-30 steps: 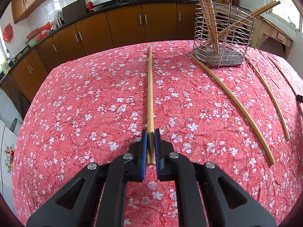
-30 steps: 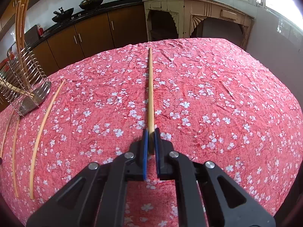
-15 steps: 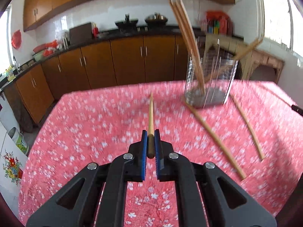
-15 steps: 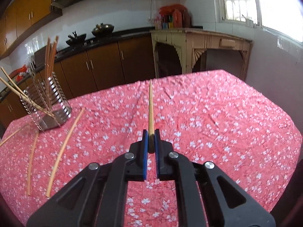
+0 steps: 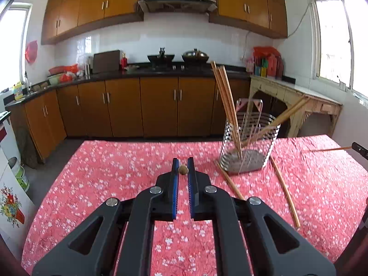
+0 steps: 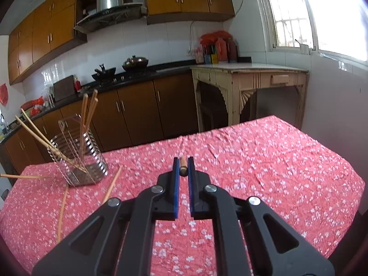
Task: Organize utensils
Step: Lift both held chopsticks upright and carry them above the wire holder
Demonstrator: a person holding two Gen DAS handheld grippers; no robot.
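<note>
Your left gripper (image 5: 183,169) and right gripper (image 6: 183,168) are matt black plastic with bright metal screws, and their pads (image 5: 175,179) are ribbed blue rubber-like strips. You pinch a chopstick (image 5: 183,169) of pale, unvarnished-looking wood in each; the second one (image 6: 183,162) shows the same dull grain. The holder (image 5: 249,147) is shiny wire and polished metal bands over a perforated base. The tablecloth (image 5: 115,172) is thin, crinkled red cloth with a printed floral pattern, matt. Loose chopsticks (image 5: 285,191) on it look like smooth bamboo. Behind, the cabinets (image 5: 158,108) are semi-gloss brown wood, the wall tiles (image 5: 184,39) glossy white.
</note>
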